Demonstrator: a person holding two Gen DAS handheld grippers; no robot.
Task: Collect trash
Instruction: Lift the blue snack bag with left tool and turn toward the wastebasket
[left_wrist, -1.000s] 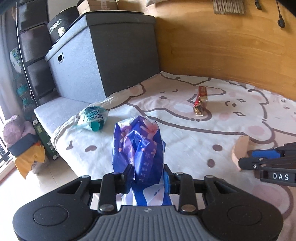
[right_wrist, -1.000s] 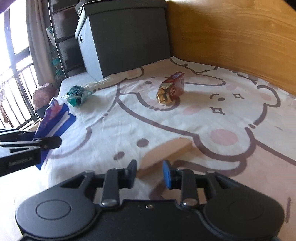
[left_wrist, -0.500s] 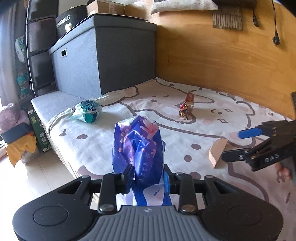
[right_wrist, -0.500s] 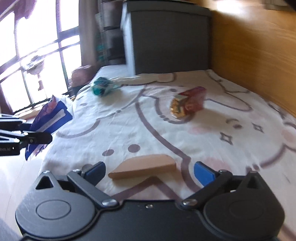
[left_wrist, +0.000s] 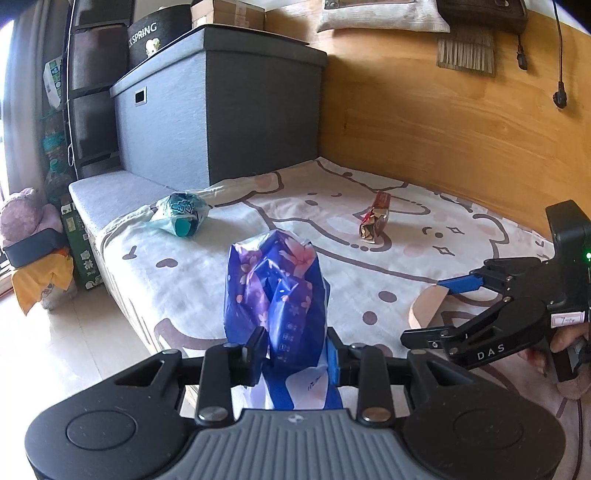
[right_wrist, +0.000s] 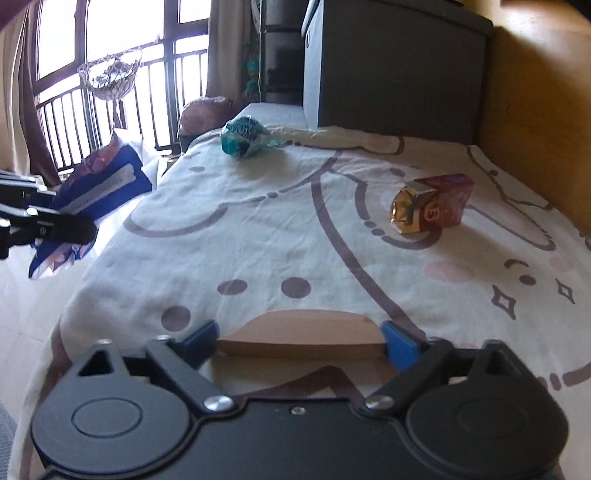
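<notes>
The piece I'm after is the cardboard scrap (right_wrist: 301, 334), a flat tan offcut with one curved edge, lying on the printed bedsheet (right_wrist: 258, 236) near the bed's front edge. It looks light and fairly stiff, so I judge it will lift easily but could bow or skate on the cloth; I'd pinch it across its short ends, where it already sits between my pads.

My right gripper (right_wrist: 299, 339) has its jaws spread wide, one blue pad at each end of the scrap, very close or just touching; I can't tell which. Nothing is clamped yet. In the left wrist view the same gripper (left_wrist: 439, 310) comes in low from the right, straddling the cardboard (left_wrist: 424, 304).

My left gripper (left_wrist: 293, 350) is clenched on the blue flowered bag (left_wrist: 275, 291), a thin, crinkly plastic sack that stands bunched above the jaws. It is soft and slippery, and held off the bed's edge over the floor.

Farther out on the sheet lie a red and gold wrapper (right_wrist: 430, 208) and, near the far corner, a teal snack packet (right_wrist: 242, 136). Both look light and crushable. Beyond them stands a grey storage box (left_wrist: 218, 107) against the wooden wall (left_wrist: 443, 110).
</notes>
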